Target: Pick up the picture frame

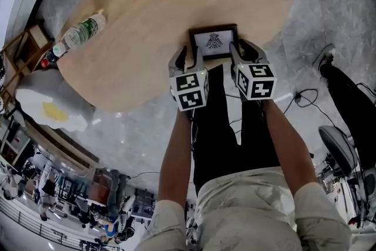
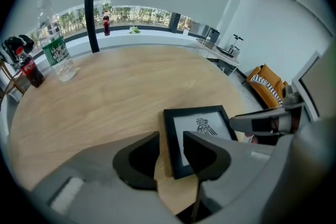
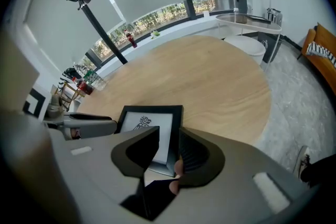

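A black picture frame (image 1: 213, 42) with a white mat and a small bird drawing lies flat on the round wooden table (image 1: 147, 14), close to its near edge. My left gripper (image 1: 187, 57) is open, its jaws standing on either side of the frame's left bar (image 2: 170, 152). My right gripper (image 1: 244, 51) is open too, with the frame's right bar (image 3: 176, 123) in the gap between its jaws (image 3: 169, 152). Neither gripper's pads press on the frame (image 2: 202, 126). Both grippers point steeply down at the table.
A clear water bottle (image 1: 82, 32) and a small cola bottle (image 1: 50, 59) stand at the table's far left edge. A black pole (image 2: 92, 2) rises behind the table. An orange chair (image 2: 268, 84) is off to the right. The table's edge runs just under the grippers.
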